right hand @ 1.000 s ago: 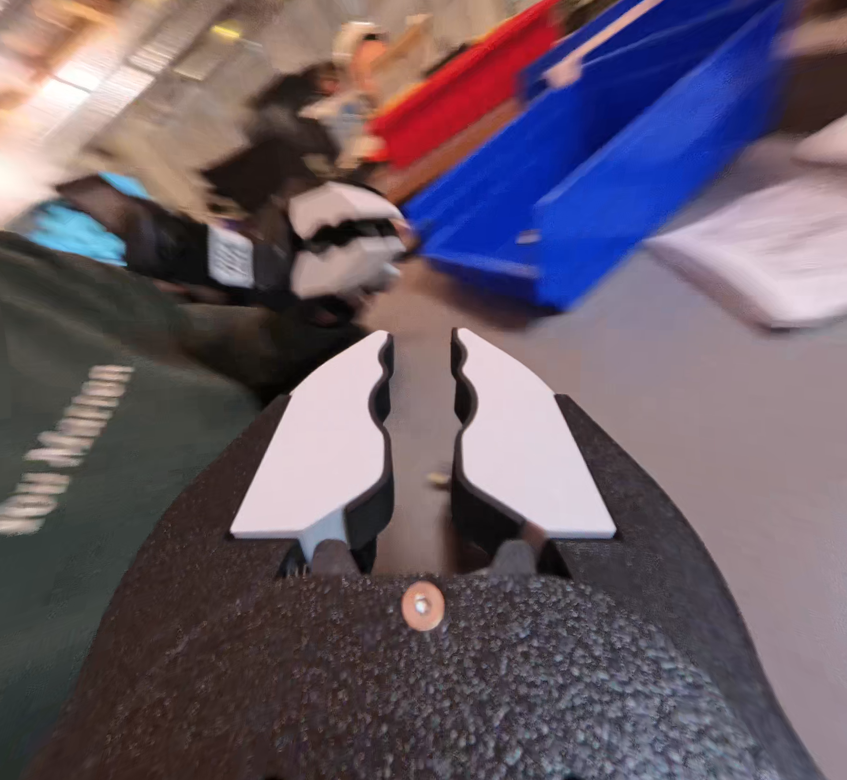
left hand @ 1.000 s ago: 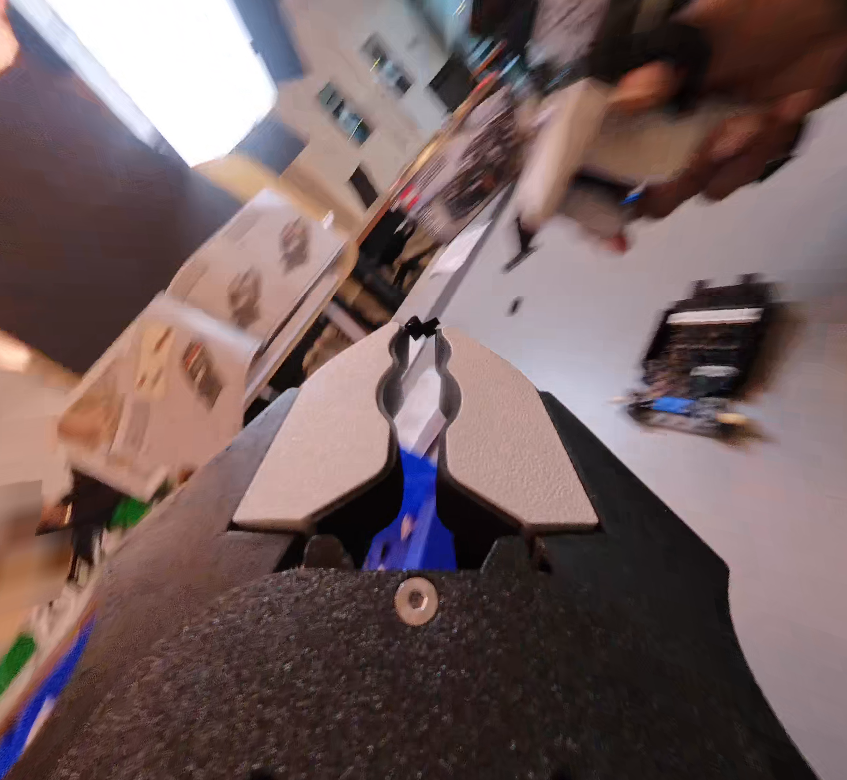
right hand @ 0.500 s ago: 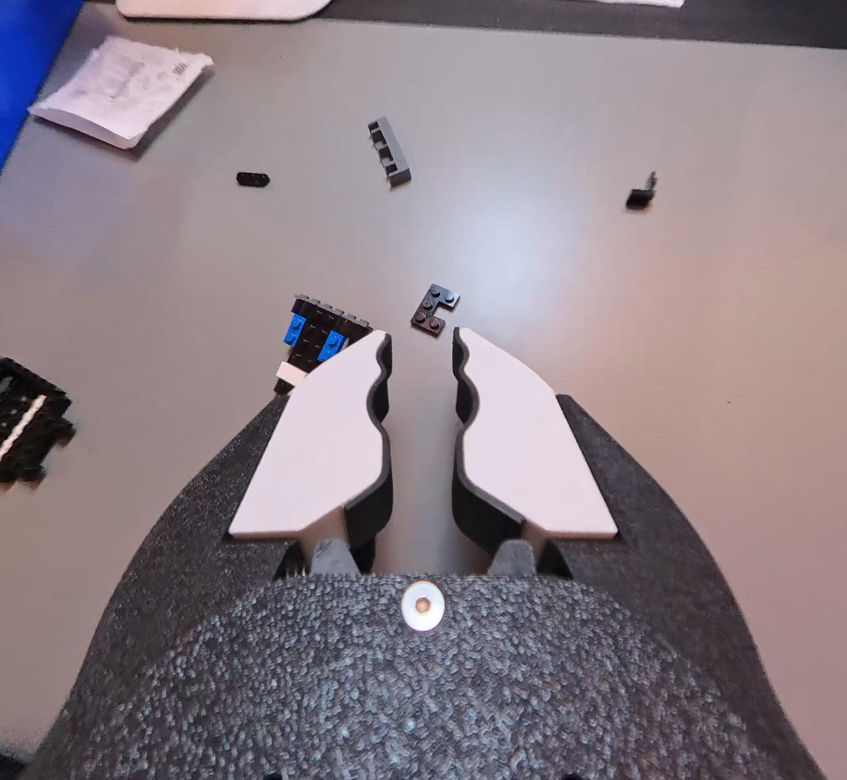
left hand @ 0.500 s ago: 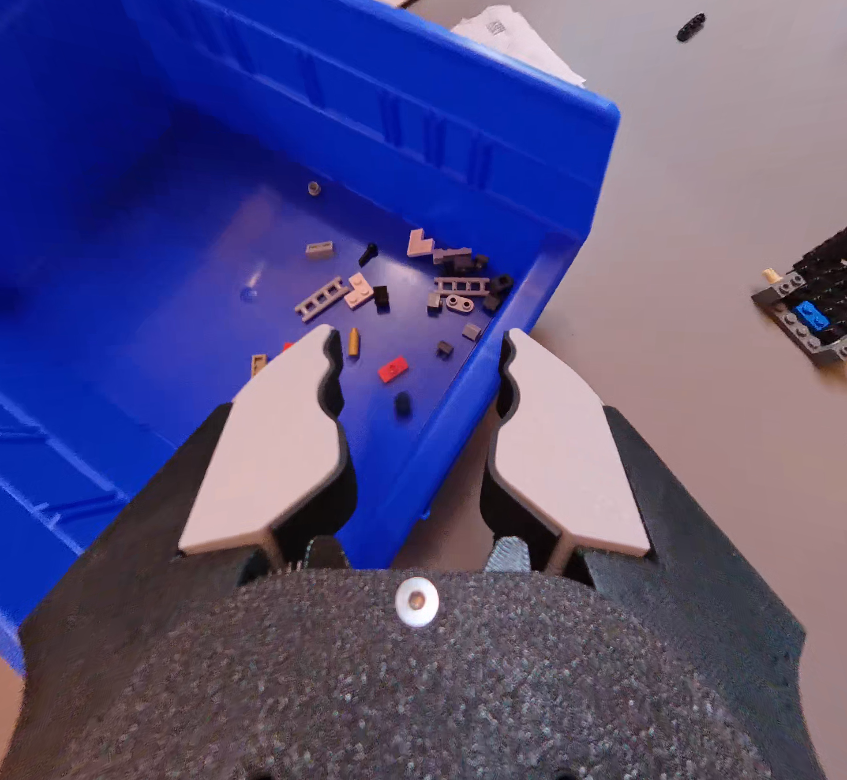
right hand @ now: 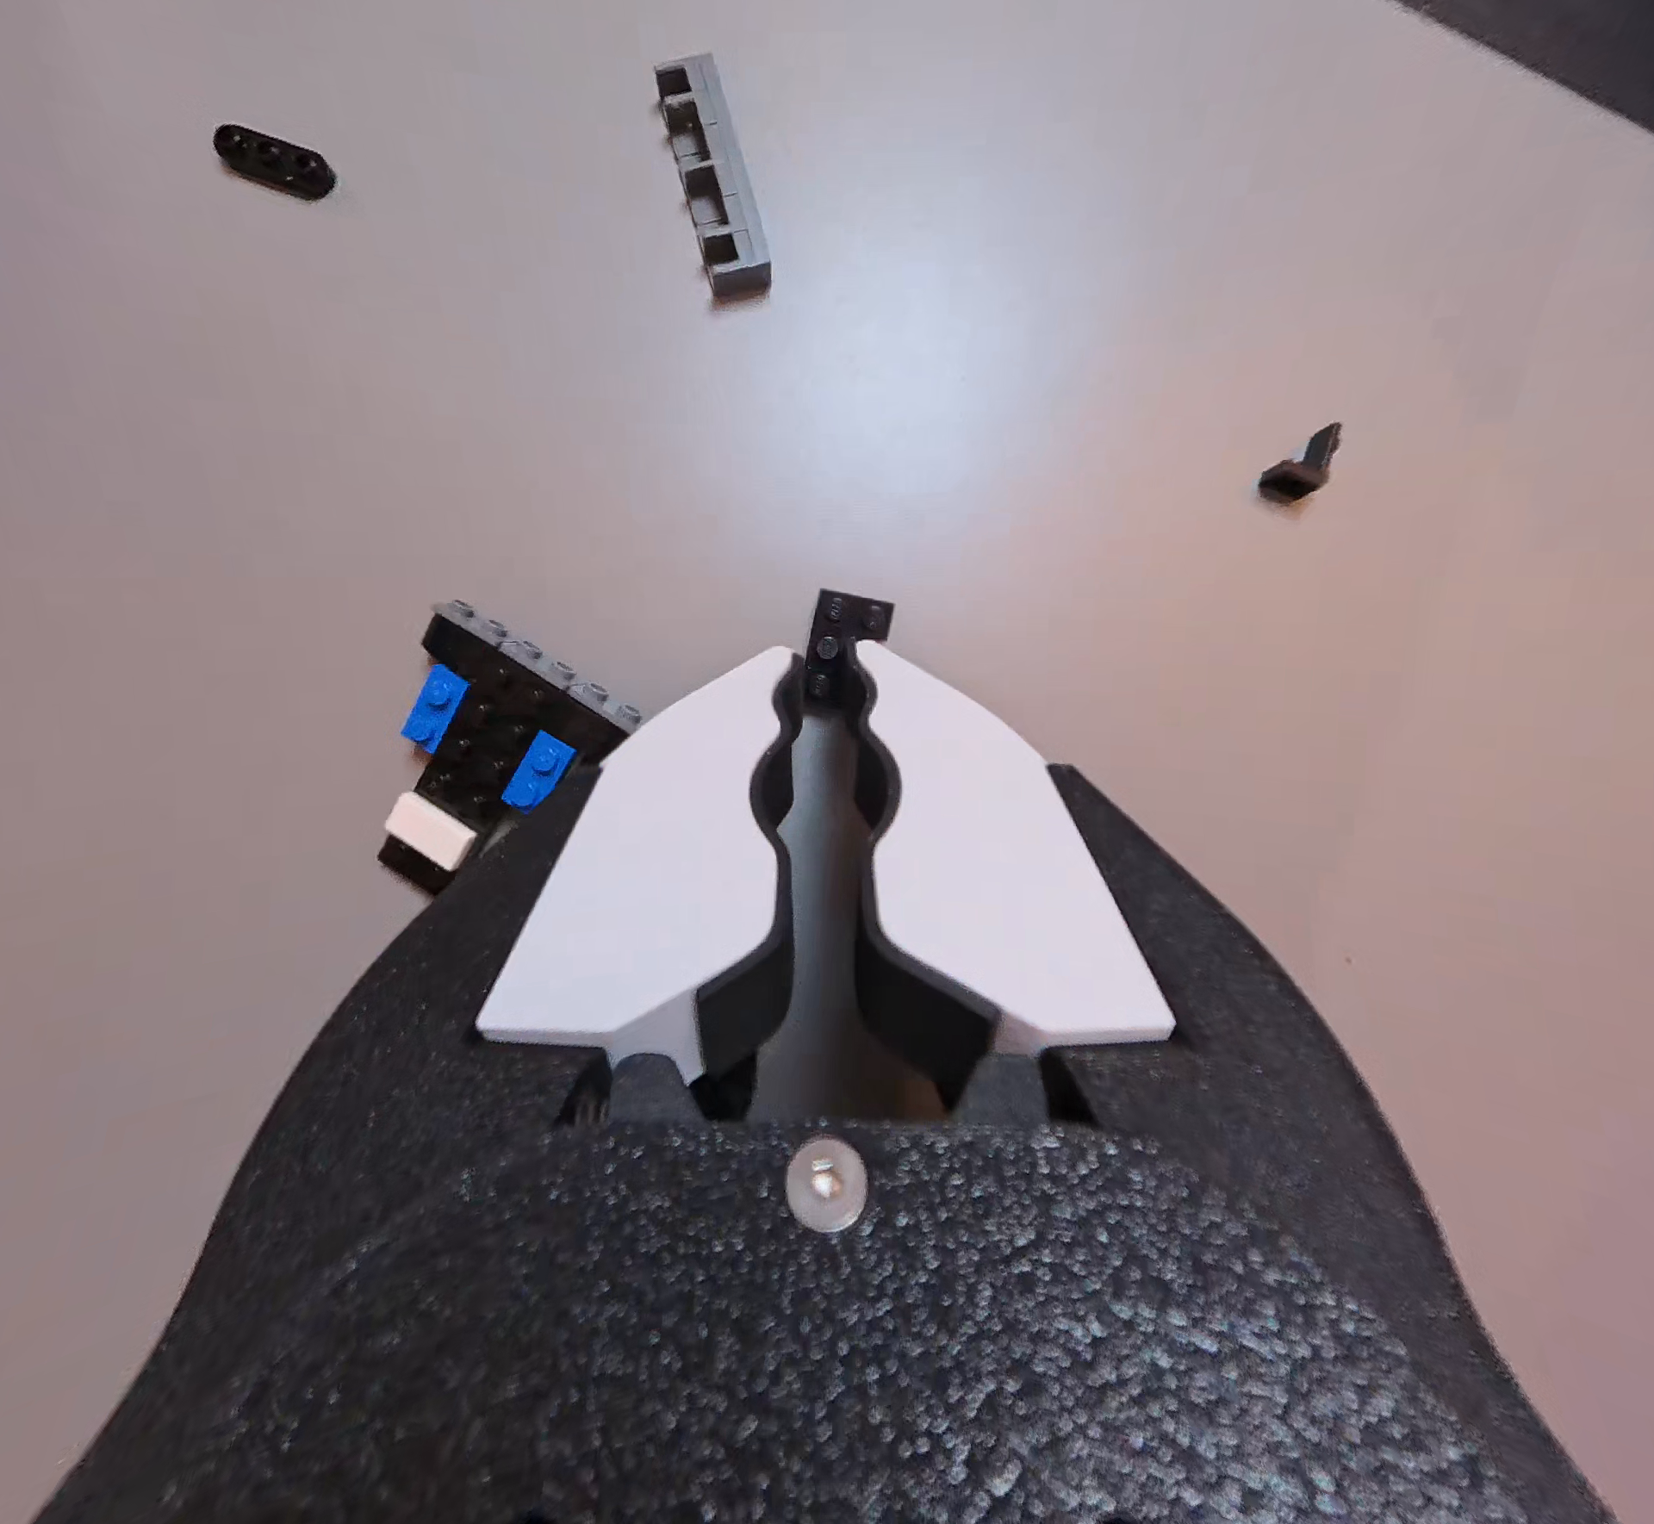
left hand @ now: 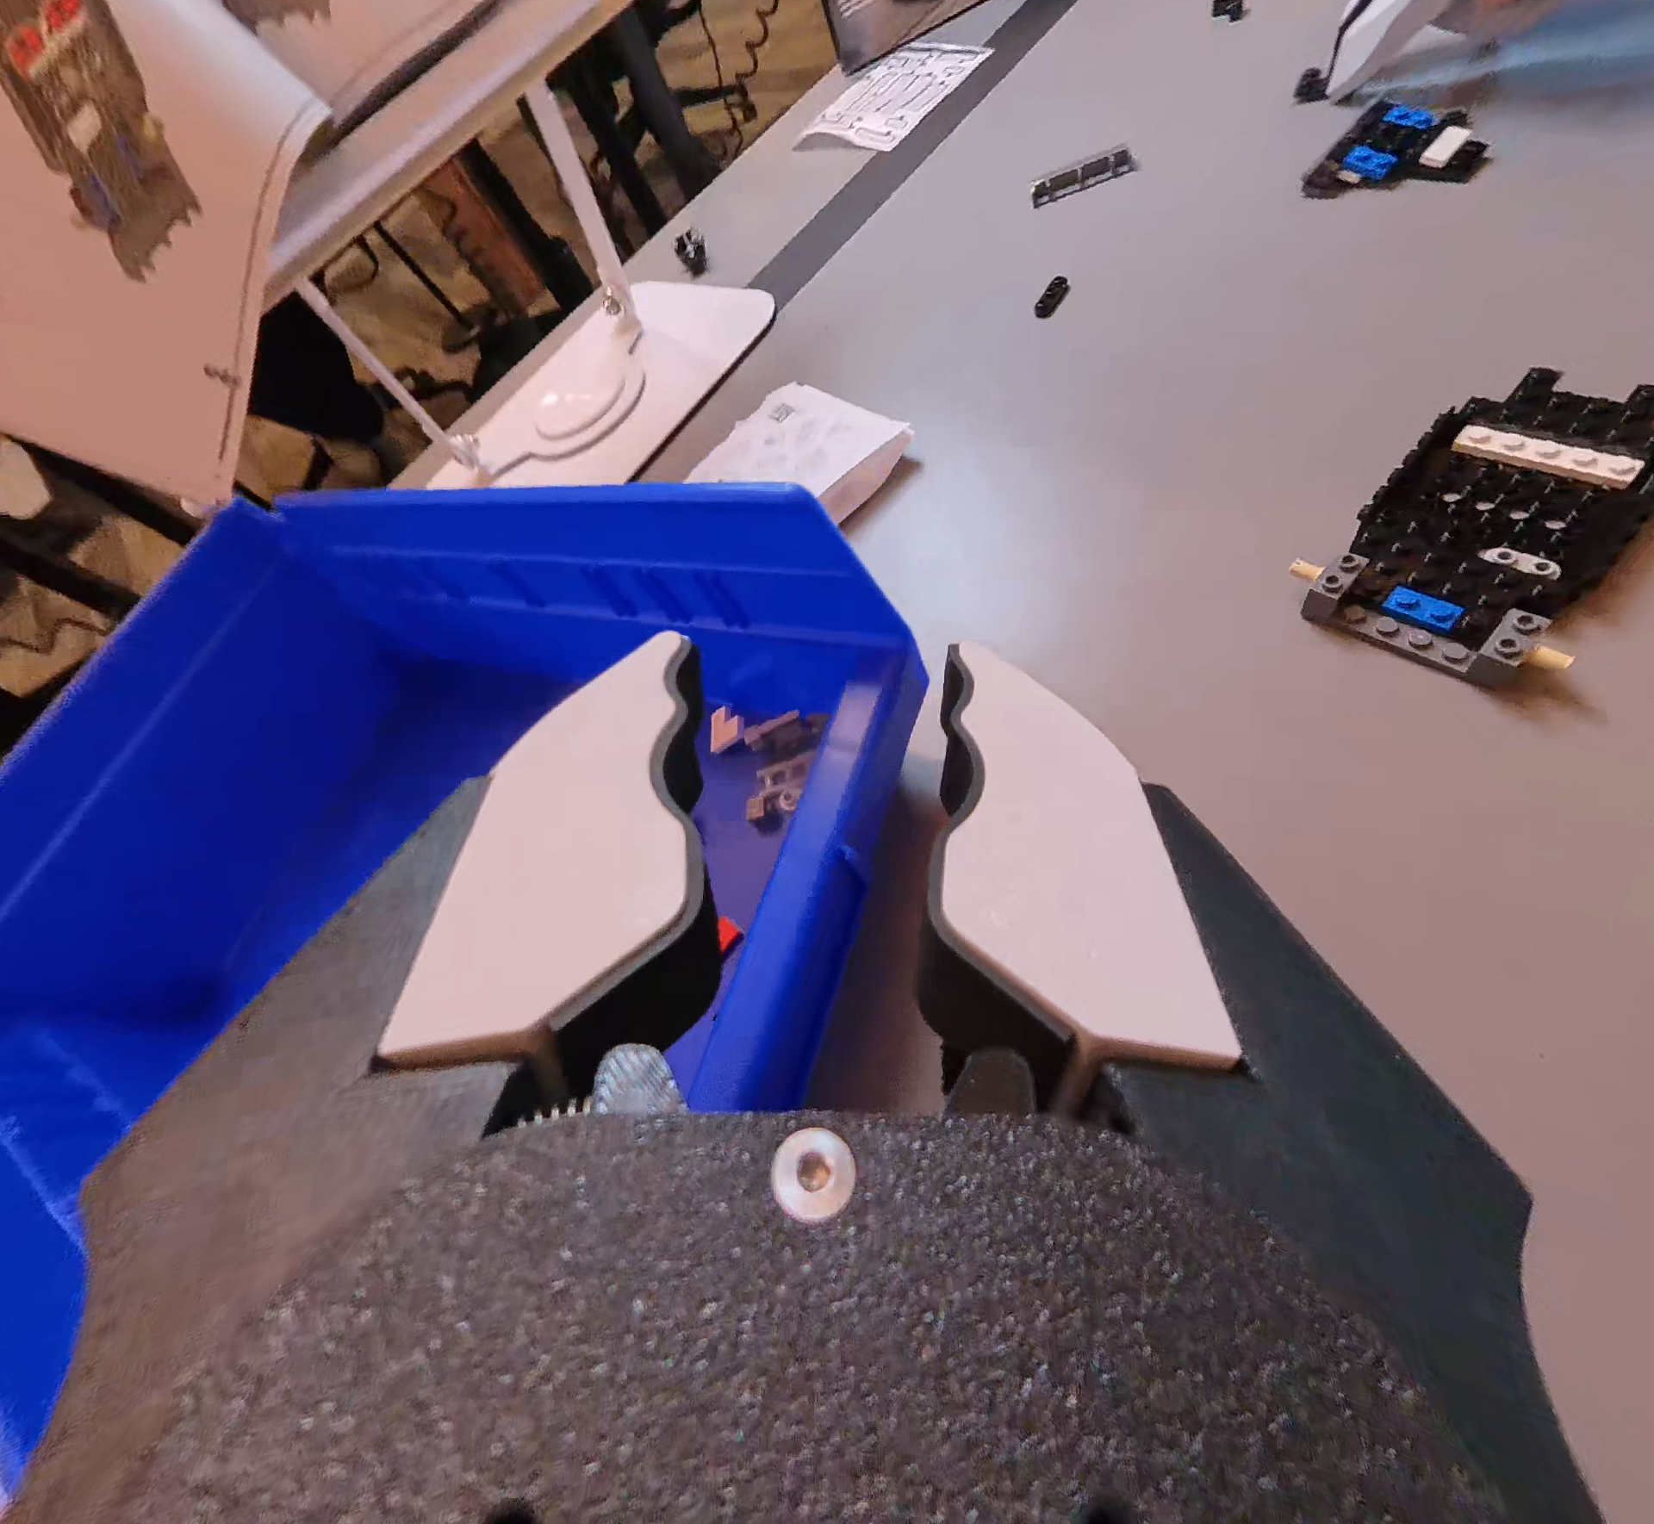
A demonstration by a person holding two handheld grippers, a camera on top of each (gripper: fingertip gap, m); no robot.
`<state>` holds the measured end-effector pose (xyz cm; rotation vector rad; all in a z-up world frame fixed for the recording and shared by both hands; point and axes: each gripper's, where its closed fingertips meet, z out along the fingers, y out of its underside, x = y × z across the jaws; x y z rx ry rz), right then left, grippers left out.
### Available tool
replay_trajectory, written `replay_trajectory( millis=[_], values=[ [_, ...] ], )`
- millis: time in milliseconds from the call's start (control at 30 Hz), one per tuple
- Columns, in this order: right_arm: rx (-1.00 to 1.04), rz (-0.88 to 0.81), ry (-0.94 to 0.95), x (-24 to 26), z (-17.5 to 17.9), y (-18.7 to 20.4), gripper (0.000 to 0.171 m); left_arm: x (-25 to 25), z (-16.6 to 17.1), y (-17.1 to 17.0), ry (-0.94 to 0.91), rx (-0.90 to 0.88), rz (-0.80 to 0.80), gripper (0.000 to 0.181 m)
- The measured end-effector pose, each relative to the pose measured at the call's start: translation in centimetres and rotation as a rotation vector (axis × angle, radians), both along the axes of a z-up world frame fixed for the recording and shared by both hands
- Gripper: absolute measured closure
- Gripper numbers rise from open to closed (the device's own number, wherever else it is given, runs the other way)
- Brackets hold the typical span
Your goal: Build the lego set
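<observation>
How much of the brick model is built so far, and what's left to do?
Built: a black base with white and blue plates, plus a smaller black-and-blue section. In hand: the right tongs pinch a black corner plate; the left tongs are open astride the blue bin wall. Probably left: loose pieces in the bin, and a grey bar and black link on the table.

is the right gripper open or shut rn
Shut. The right gripper has its fingers pinched on a small black L-shaped plate, tips nearly meeting.
</observation>
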<state>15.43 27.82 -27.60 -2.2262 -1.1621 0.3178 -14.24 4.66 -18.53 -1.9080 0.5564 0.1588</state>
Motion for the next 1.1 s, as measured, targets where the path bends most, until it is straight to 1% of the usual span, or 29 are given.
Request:
replay_trajectory(
  millis=[67, 133, 200, 233, 333, 400, 467, 500, 567, 633, 700, 767, 900, 933, 967, 1000, 1067, 1100],
  values=[
    [0.029, 0.040, 0.138, -1.0, 1.6, -0.4, 0.163, 0.8, 0.1, -0.1, 0.003, 0.025, -0.030, 0.132],
    [0.032, 0.117, 0.289, -2.4, 4.0, -1.8, 0.164, 1.8, 0.4, -0.2, -0.003, 0.050, -0.066, 0.133],
    [0.033, 0.232, 0.455, -4.2, 7.1, -4.1, 0.164, 2.7, 0.6, -0.2, -0.001, 0.071, -0.099, 0.133],
    [-0.004, 0.292, 0.552, -5.3, 8.7, -5.9, 0.164, 3.4, 0.8, -0.2, -0.004, 0.089, -0.120, 0.133],
    [-0.186, 0.465, 0.860, -8.9, 13.4, -12.3, 0.164, 6.2, 1.8, -0.5, -0.016, 0.168, -0.212, 0.131],
    [-0.352, 0.581, 1.017, -11.2, 15.4, -17.0, 0.164, 8.3, 2.3, -0.9, 0.007, 0.216, -0.273, 0.129],
    [-0.593, 0.675, 1.098, -13.2, 16.0, -21.4, 0.164, 10.4, 3.0, -1.3, 0.028, 0.269, -0.330, 0.128],
    [-0.698, 0.698, 1.139, -14.0, 16.1, -23.0, 0.164, 11.2, 3.5, -1.5, 0.033, 0.296, -0.348, 0.128],
    [-0.889, 0.723, 1.198, -15.3, 16.2, -25.3, 0.164, 12.3, 4.4, -1.8, 0.045, 0.341, -0.369, 0.128],
    [-0.987, 0.738, 1.203, -16.2, 15.9, -26.6, 0.164, 13.0, 5.1, -2.3, 0.065, 0.380, -0.381, 0.130],
    [-1.022, 0.752, 1.189, -16.7, 15.6, -27.4, 0.164, 13.2, 5.3, -2.5, 0.111, 0.398, -0.379, 0.136],
    [-1.023, 0.750, 1.176, -17.1, 15.2, -27.5, 0.164, 13.3, 5.4, -2.9, 0.143, 0.429, -0.391, 0.153],
    [-1.018, 0.744, 1.154, -17.0, 15.0, -27.5, 0.164, 13.2, 5.3, -3.0, 0.185, 0.429, -0.403, 0.156],
    [-0.970, 0.732, 1.135, -16.8, 14.9, -27.0, 0.158, 13.0, 5.2, -2.9, 0.190, 0.425, -0.392, 0.156],
    [-0.885, 0.718, 1.115, -16.4, 15.0, -25.9, 0.151, 12.1, 5.4, -2.6, 0.202, 0.424, -0.356, 0.156],
    [-0.753, 0.688, 1.077, -15.7, 14.9, -24.2, 0.148, 10.5, 5.7, -2.1, 0.216, 0.416, -0.287, 0.156],
    [-0.401, 0.578, 0.917, -13.4, 14.0, -19.5, 0.147, 5.3, 5.7, -0.6, 0.208, 0.341, -0.071, 0.156],
    [-0.250, 0.505, 0.813, -11.7, 13.2, -16.9, 0.147, 2.4, 5.1, -0.1, 0.159, 0.262, 0.035, 0.156]
  ],
)
